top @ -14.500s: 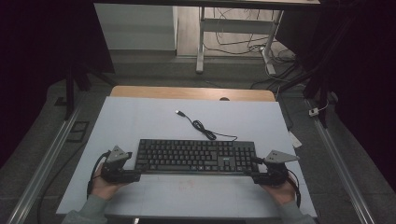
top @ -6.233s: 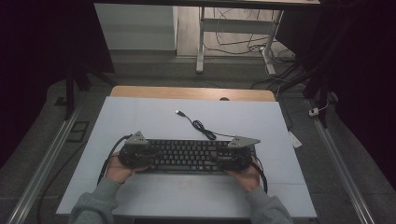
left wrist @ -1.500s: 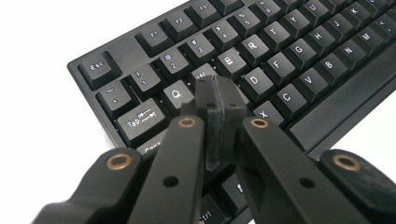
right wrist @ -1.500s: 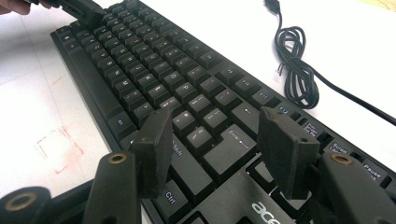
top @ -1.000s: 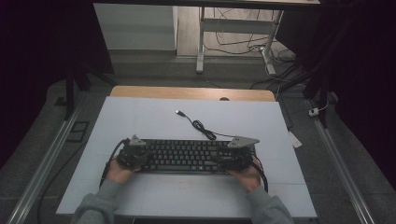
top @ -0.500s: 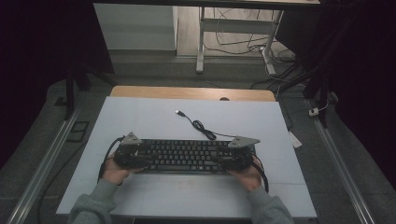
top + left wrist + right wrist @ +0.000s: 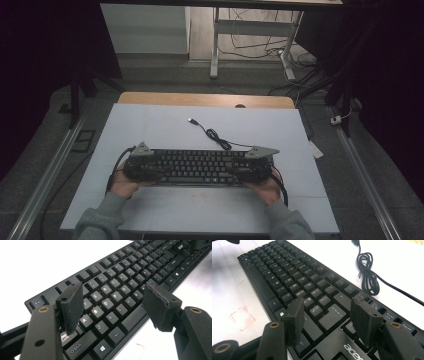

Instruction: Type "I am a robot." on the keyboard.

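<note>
Both grippers sat over the keyboard (image 7: 200, 167), one at each end, and the fresh change was at the left gripper (image 7: 113, 305): its jaws had just been opening from a full clench, and in the left gripper view they stood apart above the letter keys with nothing between them. The right gripper (image 7: 329, 315) was spread too, hanging over the Enter key area and pinching nothing. Neither pad pressed a key at this moment. My reading is that the left one had finished a closed-tip poke at the keys and let go again, so the key-pressing work looked mid-way rather than done.

The keyboard lay flat on the white table (image 7: 150, 125), near the person's edge, with its black cable (image 7: 215, 135) coiled just behind it and the plug lying loose further back.

Compared with the earliest high view, the hands had come inward: then the grippers sat at the outer ends of the keyboard, which lay farther to the right, whereas now they rested over its key field. Against the view a second before, the left gripper had barely shifted, and the right had kept its place.
</note>
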Tool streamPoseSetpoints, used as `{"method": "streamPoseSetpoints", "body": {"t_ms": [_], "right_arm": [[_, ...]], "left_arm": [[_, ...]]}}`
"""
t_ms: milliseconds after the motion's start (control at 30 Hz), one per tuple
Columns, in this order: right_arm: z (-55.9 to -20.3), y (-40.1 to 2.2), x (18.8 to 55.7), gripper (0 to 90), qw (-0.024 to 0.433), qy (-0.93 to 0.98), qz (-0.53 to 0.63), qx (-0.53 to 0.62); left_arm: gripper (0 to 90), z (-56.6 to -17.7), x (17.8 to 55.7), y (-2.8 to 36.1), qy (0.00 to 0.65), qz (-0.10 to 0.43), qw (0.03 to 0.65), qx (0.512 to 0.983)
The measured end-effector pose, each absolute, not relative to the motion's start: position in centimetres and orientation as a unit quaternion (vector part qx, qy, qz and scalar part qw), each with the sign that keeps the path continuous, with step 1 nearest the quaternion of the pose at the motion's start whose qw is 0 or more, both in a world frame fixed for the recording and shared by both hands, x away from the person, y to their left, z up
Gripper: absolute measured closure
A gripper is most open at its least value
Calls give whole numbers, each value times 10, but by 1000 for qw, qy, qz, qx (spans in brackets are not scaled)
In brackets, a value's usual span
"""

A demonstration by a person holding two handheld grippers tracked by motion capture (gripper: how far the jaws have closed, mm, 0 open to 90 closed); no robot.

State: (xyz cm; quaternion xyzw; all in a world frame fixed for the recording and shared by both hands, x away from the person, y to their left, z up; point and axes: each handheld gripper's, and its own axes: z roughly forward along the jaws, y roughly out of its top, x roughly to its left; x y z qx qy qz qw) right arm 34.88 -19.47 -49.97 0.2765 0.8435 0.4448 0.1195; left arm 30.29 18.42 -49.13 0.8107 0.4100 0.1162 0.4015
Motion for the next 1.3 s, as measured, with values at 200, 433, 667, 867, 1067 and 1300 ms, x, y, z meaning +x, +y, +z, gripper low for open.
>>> {"method": "streamPoseSetpoints", "body": {"t_ms": [200,433,667,867,1067,1300], "right_arm": [[-500,-193,349,454,117,843,447,275],[-499,-189,347,464,108,842,453,272],[-497,-179,345,588,89,843,459,266],[-494,-172,342,818,78,847,462,252],[-493,-156,341,897,73,857,450,241],[-498,-132,343,897,65,867,437,231]], "left_arm": [[333,-492,303,184,414,118,398,810],[332,-492,303,184,416,119,397,809],[326,-492,304,183,418,119,393,810],[326,-493,304,182,418,120,391,811],[325,-493,304,181,418,120,391,811],[323,-494,305,180,418,121,387,813]]}}
